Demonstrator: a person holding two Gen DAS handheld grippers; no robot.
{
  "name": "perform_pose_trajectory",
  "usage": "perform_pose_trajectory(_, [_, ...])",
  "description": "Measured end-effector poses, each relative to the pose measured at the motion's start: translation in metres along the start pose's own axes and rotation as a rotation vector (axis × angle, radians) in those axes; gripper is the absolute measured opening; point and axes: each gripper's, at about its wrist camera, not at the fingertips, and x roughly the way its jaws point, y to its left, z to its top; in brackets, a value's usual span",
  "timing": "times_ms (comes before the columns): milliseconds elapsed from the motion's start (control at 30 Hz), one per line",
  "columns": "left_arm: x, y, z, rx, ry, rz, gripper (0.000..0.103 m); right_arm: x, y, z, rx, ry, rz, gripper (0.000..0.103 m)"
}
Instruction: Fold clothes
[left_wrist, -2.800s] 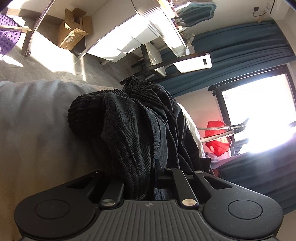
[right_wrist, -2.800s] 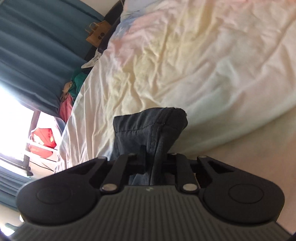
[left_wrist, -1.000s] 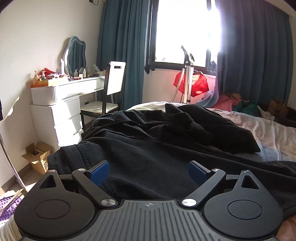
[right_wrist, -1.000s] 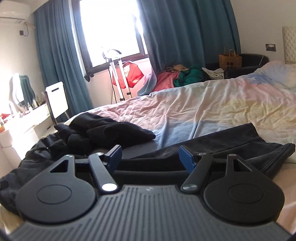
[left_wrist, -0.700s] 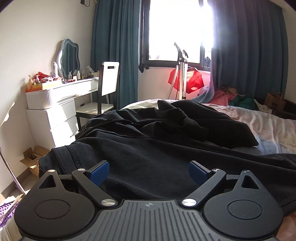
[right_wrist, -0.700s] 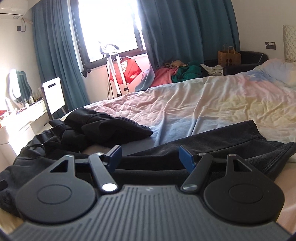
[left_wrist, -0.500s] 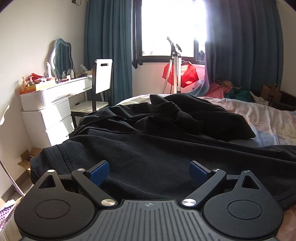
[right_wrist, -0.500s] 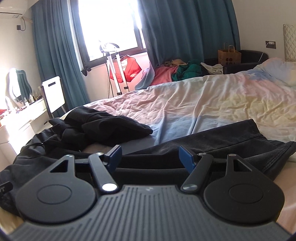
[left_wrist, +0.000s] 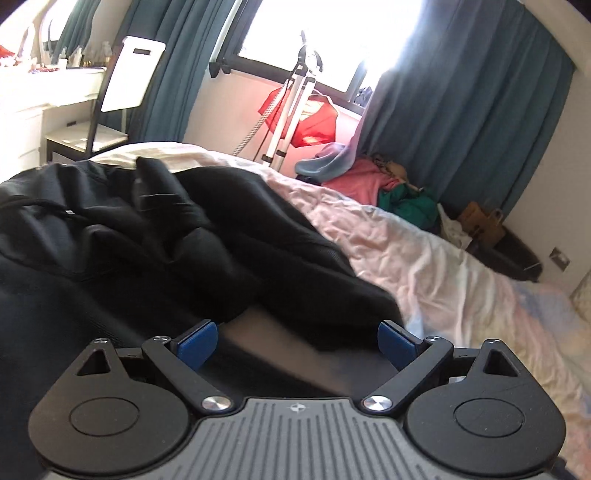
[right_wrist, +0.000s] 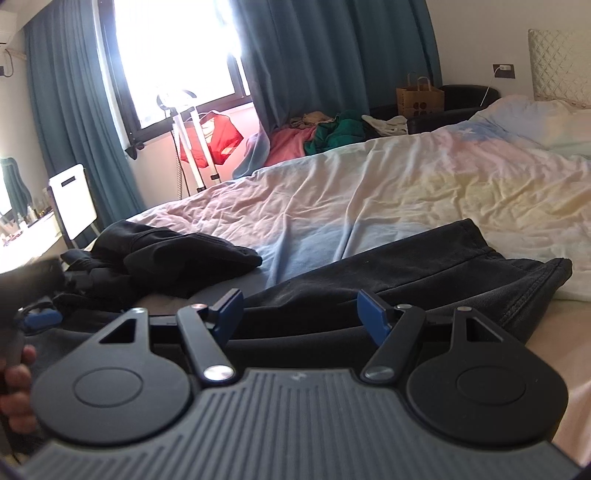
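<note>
Now that both tongs have let go of the dark trousers (right_wrist: 424, 266), which they were clamping a few seconds ago, the garment lies spread along the near edge of the bed (right_wrist: 406, 184); the left tongs (left_wrist: 295, 338) stand wide apart with nothing between the blue pads, and the right tongs (right_wrist: 299, 312) stand equally apart and empty just above the cloth; over the last second the left view has swung toward the middle of the bed, so the black jacket (left_wrist: 184, 229) heaped behind the trousers now fills its left half, while the right view has barely shifted; the left hand (right_wrist: 14, 387) shows at the edge of the right view, close beside the right tongs; judging from this, the laying-out step is finished and the fold itself is not yet begun; the next move probably calls for a fresh grip on one end of the trousers, and the jacket lying against them could get caught up.
</note>
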Motion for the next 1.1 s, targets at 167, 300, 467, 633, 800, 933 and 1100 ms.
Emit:
perform_pose_trajectory(167, [0.100,-0.027,0.013,-0.233,0.109,-0.083,0.099,0.031,-0.007,-0.003,0.014,0.018,-0.060,0.071])
perform_pose_trajectory(300, [0.168,-0.044,0.006,-0.310,0.211,-0.023,0.094,0.057,-0.018,-0.004,0.058,0.032,-0.106,0.071])
perform_pose_trajectory(467, [0.226,-0.076,0.007,-0.082,0.208,0.171,0.044,0.072,-0.036,-0.006,0.131,0.027,-0.146,0.071])
perform_pose_trajectory(633, [0.223,-0.127,0.019,0.154,0.080,0.119,0.015,0.074,-0.047,-0.007,0.182,-0.005,-0.186,0.071])
perform_pose_trajectory(800, [0.192,-0.194,0.053,0.187,0.032,-0.183,0.014,0.069,-0.055,-0.003,0.215,-0.043,-0.215,0.071])
perform_pose_trajectory(933, [0.188,-0.250,0.058,0.248,0.049,-0.293,0.027,0.062,-0.062,-0.002,0.251,-0.080,-0.247,0.071])
perform_pose_trajectory(1100, [0.208,-0.266,0.032,0.347,0.143,-0.269,0.075,0.061,-0.066,-0.002,0.262,-0.086,-0.258,0.071])
